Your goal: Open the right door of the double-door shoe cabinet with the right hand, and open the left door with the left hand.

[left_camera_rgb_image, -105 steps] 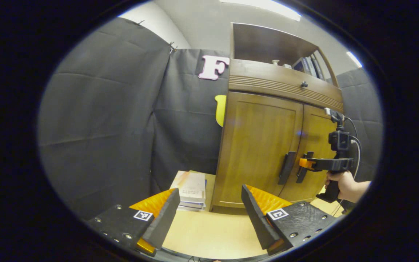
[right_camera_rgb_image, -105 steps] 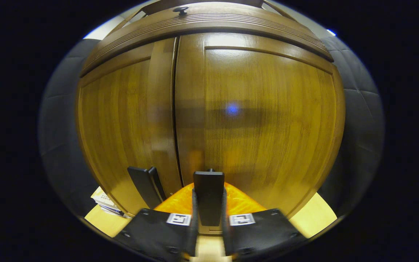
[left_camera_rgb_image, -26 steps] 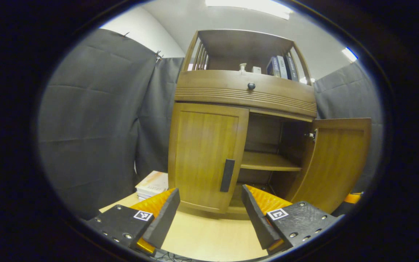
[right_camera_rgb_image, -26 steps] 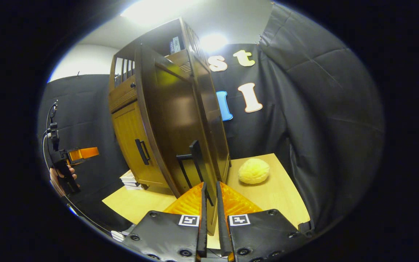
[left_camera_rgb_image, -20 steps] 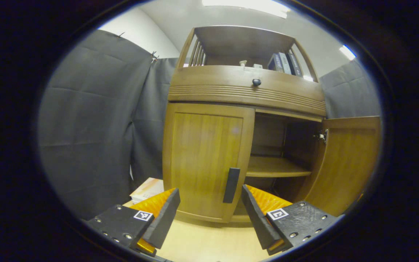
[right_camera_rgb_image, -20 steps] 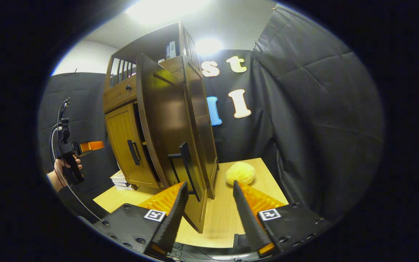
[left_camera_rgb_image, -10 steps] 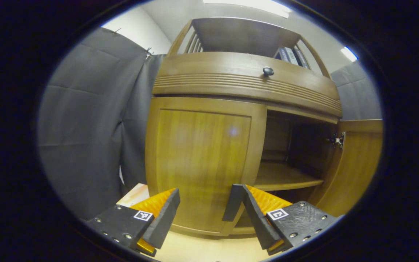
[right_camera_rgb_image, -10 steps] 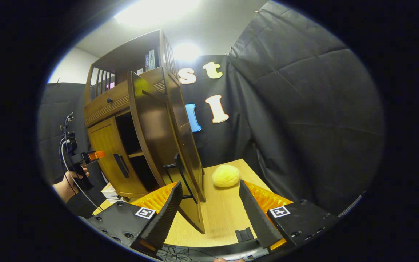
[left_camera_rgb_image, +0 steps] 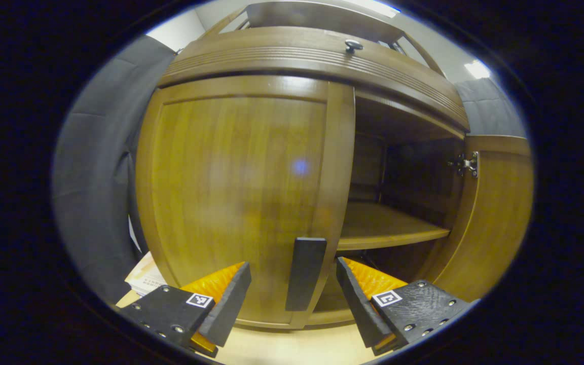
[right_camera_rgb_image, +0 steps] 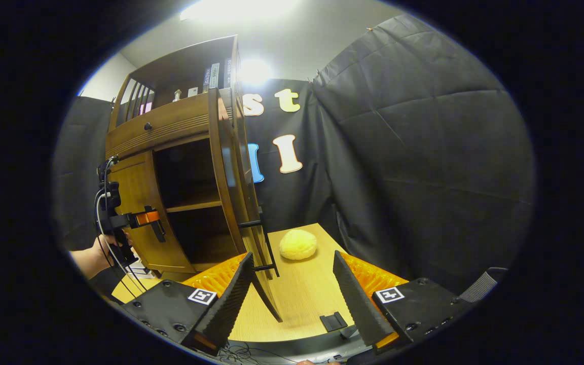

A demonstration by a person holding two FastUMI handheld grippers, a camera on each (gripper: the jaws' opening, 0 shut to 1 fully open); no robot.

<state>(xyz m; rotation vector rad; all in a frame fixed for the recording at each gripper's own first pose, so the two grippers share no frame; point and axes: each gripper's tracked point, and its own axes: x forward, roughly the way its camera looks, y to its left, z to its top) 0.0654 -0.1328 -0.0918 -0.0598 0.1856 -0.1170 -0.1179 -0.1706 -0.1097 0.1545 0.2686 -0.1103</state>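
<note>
The brown wooden shoe cabinet (left_camera_rgb_image: pixel 317 56) stands close in front of me in the left gripper view. Its left door (left_camera_rgb_image: pixel 231 172) is shut, and that door's dark vertical handle (left_camera_rgb_image: pixel 304 274) stands between the spread fingers of my open left gripper (left_camera_rgb_image: pixel 292 266); neither finger presses on it. The right door (left_camera_rgb_image: pixel 497 223) is swung wide open, baring an inner shelf (left_camera_rgb_image: pixel 388 228). In the right gripper view the open right door (right_camera_rgb_image: pixel 231 187) is seen edge-on with its handle (right_camera_rgb_image: pixel 266 243) just beyond my open right gripper (right_camera_rgb_image: pixel 292 257), which holds nothing. The left gripper (right_camera_rgb_image: pixel 145 218), held by a hand (right_camera_rgb_image: pixel 102 253), sits at the left door.
A pale yellow round lump (right_camera_rgb_image: pixel 298 244) lies on the light wooden table (right_camera_rgb_image: pixel 307 299) right of the cabinet. Books (left_camera_rgb_image: pixel 142 276) are stacked at the cabinet's left foot. Black cloth walls close in the left and right sides. A small dark clip (right_camera_rgb_image: pixel 333 321) lies near the table's front edge.
My left gripper has moved in close until the left door's handle stands between its fingers. My right gripper let go of the right door's handle, opened and drew back; the right door swung wider.
</note>
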